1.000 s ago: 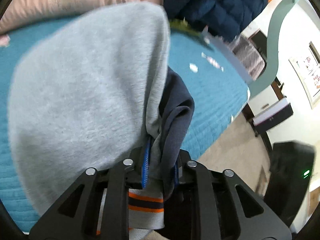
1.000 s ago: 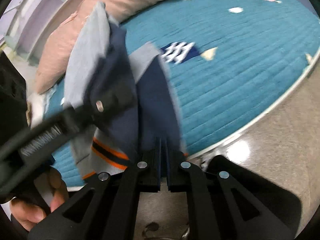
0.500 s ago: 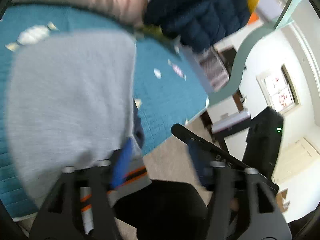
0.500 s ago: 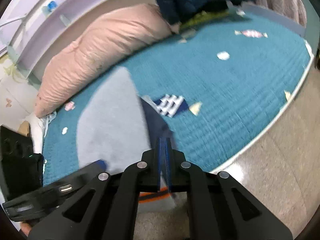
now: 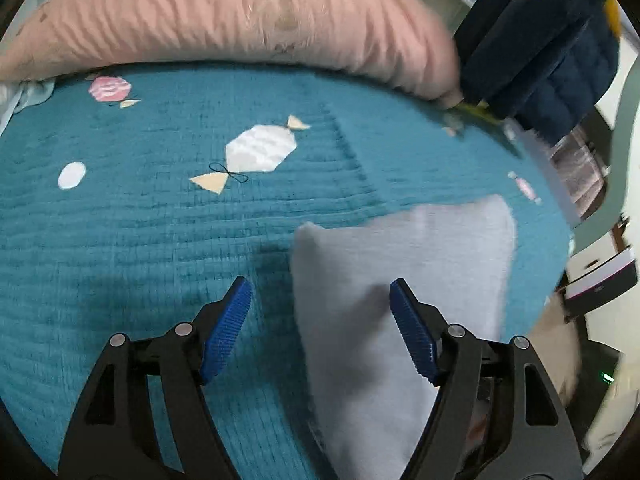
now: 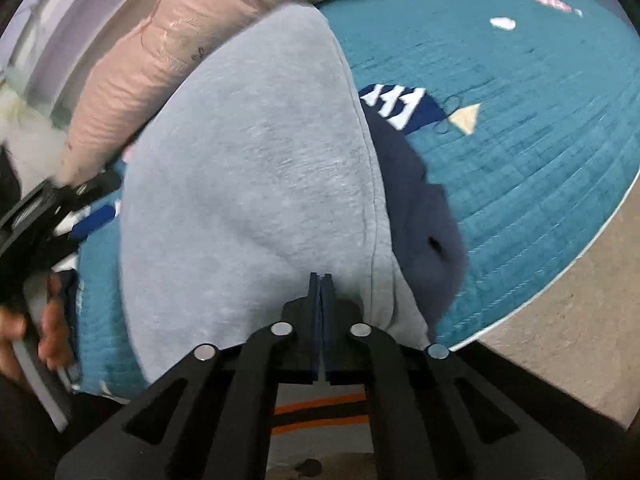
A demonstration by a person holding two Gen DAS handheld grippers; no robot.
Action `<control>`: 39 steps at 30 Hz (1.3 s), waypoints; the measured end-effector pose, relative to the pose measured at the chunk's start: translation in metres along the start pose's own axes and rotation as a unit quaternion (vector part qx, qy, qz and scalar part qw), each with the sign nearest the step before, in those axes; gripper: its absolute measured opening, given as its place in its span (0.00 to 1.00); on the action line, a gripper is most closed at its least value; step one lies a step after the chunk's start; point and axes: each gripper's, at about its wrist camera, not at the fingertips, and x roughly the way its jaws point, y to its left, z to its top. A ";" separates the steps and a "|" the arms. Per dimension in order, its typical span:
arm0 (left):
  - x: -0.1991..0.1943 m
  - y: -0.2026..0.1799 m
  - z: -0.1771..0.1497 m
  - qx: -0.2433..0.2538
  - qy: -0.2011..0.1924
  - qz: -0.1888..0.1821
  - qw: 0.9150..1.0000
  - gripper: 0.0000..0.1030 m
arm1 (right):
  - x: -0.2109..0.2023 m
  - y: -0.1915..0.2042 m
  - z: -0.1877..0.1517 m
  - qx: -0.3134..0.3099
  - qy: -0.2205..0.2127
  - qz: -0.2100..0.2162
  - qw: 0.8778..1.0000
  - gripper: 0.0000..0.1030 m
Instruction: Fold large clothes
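A grey sweatshirt (image 6: 256,168) with a navy part (image 6: 420,208) and an orange-striped hem (image 6: 320,412) lies folded on the teal quilt (image 6: 520,152). My right gripper (image 6: 320,280) is shut, its tips at the sweatshirt's near edge; I cannot tell if cloth is pinched. My left gripper (image 5: 320,292) is open and empty above the quilt (image 5: 140,248), its right finger over the sweatshirt's grey fabric (image 5: 400,264). The left gripper also shows at the left of the right wrist view (image 6: 52,208).
A long pink pillow (image 5: 224,16) lies along the quilt's far side. A dark blue padded jacket (image 5: 552,60) hangs at the far right. The quilt's edge and bare floor (image 6: 560,340) are to the right.
My left gripper opened, let go of the sweatshirt and swung left over the quilt. The sweatshirt has dropped onto the quilt. My right gripper stays shut at its near edge.
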 end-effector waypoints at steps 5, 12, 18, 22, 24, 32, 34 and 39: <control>0.031 0.003 0.007 -0.003 0.026 0.018 0.999 0.78 | -0.002 0.009 0.004 -0.008 0.015 -0.031 0.999 0.00; 0.034 0.002 0.006 0.003 0.022 0.014 1.000 0.78 | -0.026 0.042 0.076 -0.032 -0.057 -0.003 0.998 0.06; 0.035 0.006 0.005 -0.006 0.023 -0.003 1.000 0.78 | 0.041 0.020 0.122 -0.017 -0.006 -0.032 0.999 0.00; 0.040 0.004 0.007 -0.015 0.031 -0.007 0.999 0.78 | 0.065 -0.010 0.119 0.038 0.025 -0.002 0.999 0.00; 0.032 0.003 0.008 -0.015 0.026 -0.007 1.000 0.78 | 0.056 -0.002 0.120 0.020 0.018 -0.013 1.000 0.00; -0.020 0.015 -0.022 -0.077 0.000 -0.061 0.995 0.78 | -0.035 0.010 0.075 0.000 -0.036 0.027 0.999 0.06; -0.024 0.015 -0.037 -0.085 0.009 -0.068 0.994 0.79 | -0.047 0.004 0.054 0.013 -0.039 0.031 0.999 0.06; -0.025 0.010 -0.087 -0.099 0.043 -0.088 0.990 0.79 | -0.053 -0.016 0.009 0.051 -0.025 0.030 0.998 0.08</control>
